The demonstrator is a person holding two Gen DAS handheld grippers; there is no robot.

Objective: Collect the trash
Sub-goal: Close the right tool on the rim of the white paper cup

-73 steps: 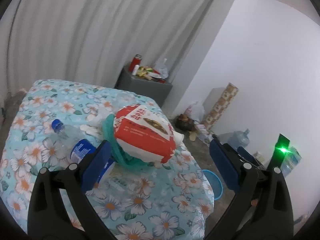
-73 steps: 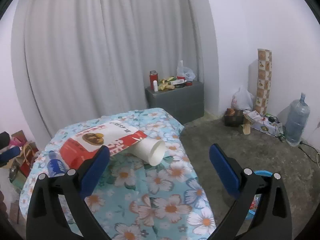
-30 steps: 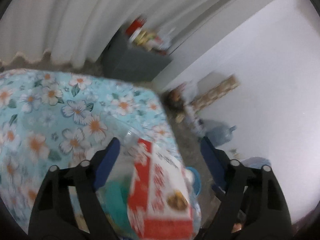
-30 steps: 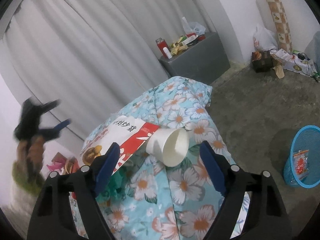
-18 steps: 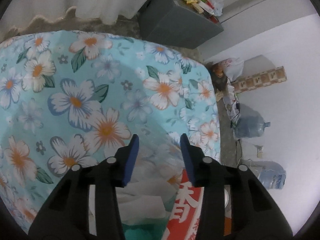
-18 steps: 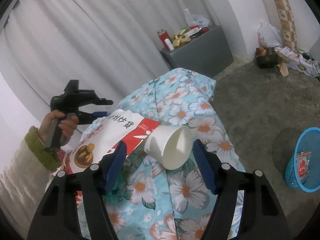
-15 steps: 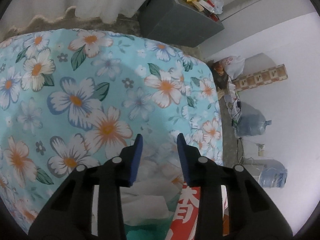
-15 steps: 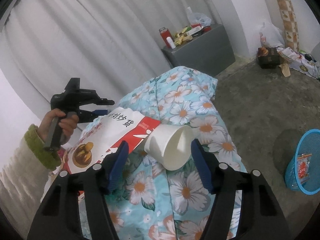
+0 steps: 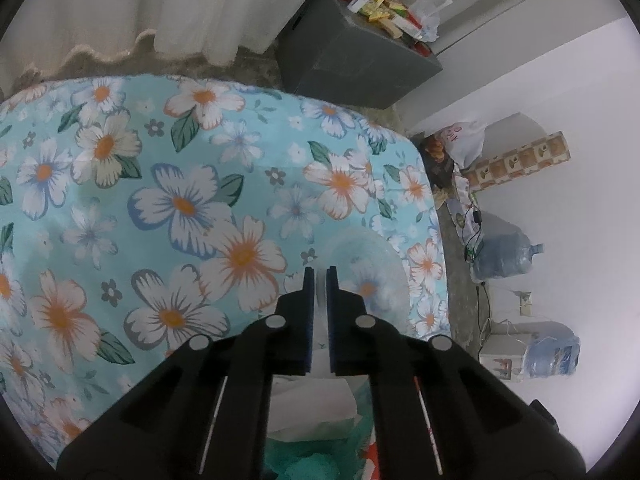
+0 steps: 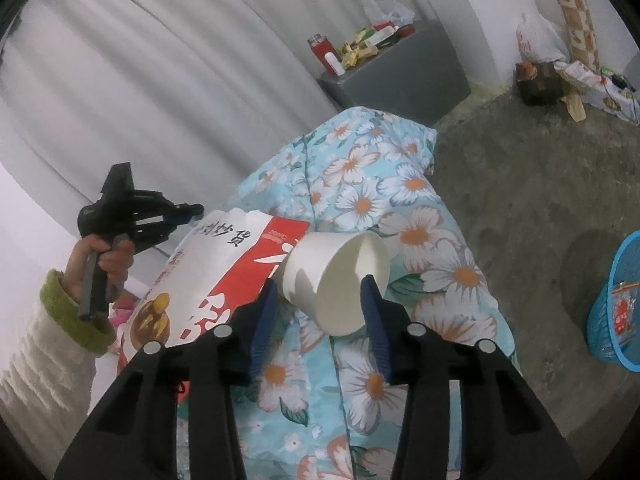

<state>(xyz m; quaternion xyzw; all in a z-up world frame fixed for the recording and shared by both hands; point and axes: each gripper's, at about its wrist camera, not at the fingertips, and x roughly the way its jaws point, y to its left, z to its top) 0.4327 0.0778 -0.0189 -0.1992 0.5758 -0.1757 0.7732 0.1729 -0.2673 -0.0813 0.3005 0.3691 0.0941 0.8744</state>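
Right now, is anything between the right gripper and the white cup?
Nothing visible. The right gripper has just been closing, and its jaws already flank the cup, which lies on its side against the red-and-white box.

The left wrist view looks steeply down, close over the flowered tablecloth [image 9: 120, 200], past its edge to the grey cabinet [image 9: 352, 60]. The right wrist view sits farther back, angled gently down across the same cloth [image 10: 400, 216], cabinet [image 10: 404, 68] and floor, also catching the left gripper [image 10: 192, 210]
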